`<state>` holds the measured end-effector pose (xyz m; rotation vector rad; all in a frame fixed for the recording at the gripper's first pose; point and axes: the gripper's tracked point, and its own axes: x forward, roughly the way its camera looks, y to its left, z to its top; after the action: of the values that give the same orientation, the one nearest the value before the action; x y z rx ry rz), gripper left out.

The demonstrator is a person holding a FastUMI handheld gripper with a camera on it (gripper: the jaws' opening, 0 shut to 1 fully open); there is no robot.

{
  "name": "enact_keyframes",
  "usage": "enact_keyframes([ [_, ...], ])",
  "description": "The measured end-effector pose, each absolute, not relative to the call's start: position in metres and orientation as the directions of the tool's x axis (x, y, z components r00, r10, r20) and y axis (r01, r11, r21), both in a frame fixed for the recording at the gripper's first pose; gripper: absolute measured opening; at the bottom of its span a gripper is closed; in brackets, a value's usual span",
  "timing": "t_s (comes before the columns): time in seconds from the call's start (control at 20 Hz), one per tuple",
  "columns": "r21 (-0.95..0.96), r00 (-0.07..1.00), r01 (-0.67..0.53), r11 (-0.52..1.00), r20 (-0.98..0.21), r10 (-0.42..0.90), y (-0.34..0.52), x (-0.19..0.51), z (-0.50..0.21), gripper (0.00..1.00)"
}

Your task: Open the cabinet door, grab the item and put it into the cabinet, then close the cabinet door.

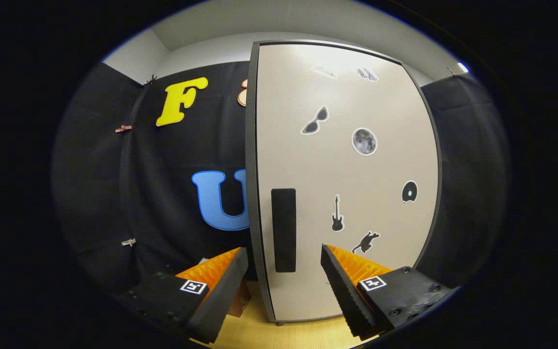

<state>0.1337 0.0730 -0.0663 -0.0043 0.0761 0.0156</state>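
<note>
My tool (284, 281) is spread wide and holds nothing, its two fingers straddling the lower end of the dark vertical handle (283, 230), which stands just ahead and between them; I keep it open like this so the handle can pass into the gap before I pinch. The handle sits on the left side of the cabinet door (347, 184), close to its dark left edge, so that is probably the side that swings free. The door is shut, pale and dotted with small stickers, a guitar (337, 214) and a moon (364, 141) among them. The cabinet stands on the wooden tabletop (303, 334). Low on the left, behind my left finger, a small brown thing (240, 300) lies on the tabletop, perhaps the item to stow; I cannot tell.
</note>
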Motion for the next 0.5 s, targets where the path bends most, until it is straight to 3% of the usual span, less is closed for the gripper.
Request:
enact_keyframes([
  [0.3, 0.019, 0.997, 0.019, 1.000, -0.076, -0.017, 0.072, 0.170, -0.081, 0.96],
  [0.4, -0.003, 0.997, 0.025, 1.000, -0.069, -0.026, 0.074, 0.174, -0.084, 0.79],
  [0.5, -0.015, 0.998, 0.024, 1.000, -0.055, -0.024, 0.077, 0.179, -0.084, 0.75],
])
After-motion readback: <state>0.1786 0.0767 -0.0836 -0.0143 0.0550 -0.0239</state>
